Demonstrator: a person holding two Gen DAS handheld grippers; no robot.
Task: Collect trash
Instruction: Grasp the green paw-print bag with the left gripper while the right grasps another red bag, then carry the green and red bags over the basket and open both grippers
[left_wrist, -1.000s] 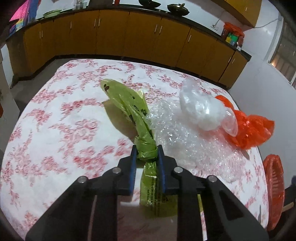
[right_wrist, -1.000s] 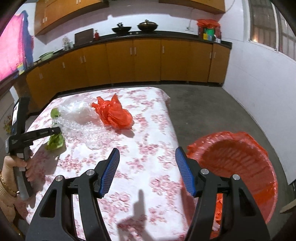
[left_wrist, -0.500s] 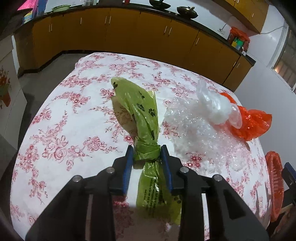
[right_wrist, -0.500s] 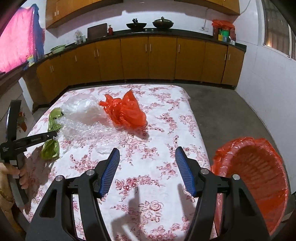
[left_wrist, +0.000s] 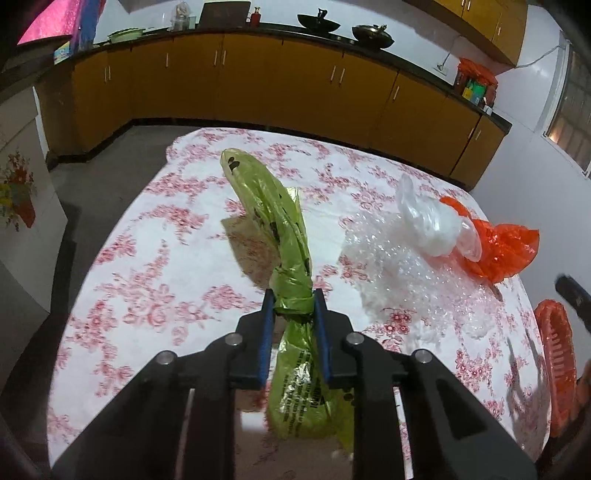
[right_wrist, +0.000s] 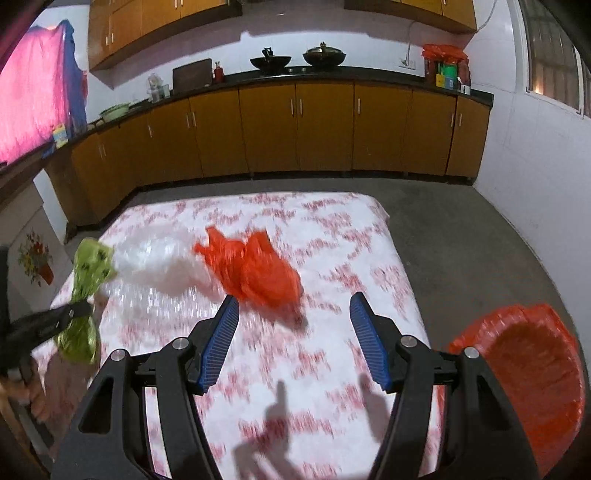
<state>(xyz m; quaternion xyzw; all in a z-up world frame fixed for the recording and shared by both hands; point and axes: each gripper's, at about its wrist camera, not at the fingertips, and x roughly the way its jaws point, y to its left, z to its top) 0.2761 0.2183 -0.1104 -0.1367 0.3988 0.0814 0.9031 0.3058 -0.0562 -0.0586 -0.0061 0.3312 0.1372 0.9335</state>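
Floral-clothed table bearing bubble wrap, orange bag.

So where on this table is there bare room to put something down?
Free: cloth left of the green bag, and the near strip between the orange bag and the bin. Crowded: bubble wrap around the clear bag.

Bare tablecloth ahead — orange bag blocks beyond.

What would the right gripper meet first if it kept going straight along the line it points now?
Probably the orange plastic bag: it lies just ahead of the open right gripper, between the lines of its jaws. Motion blur leaves the depth uncertain.
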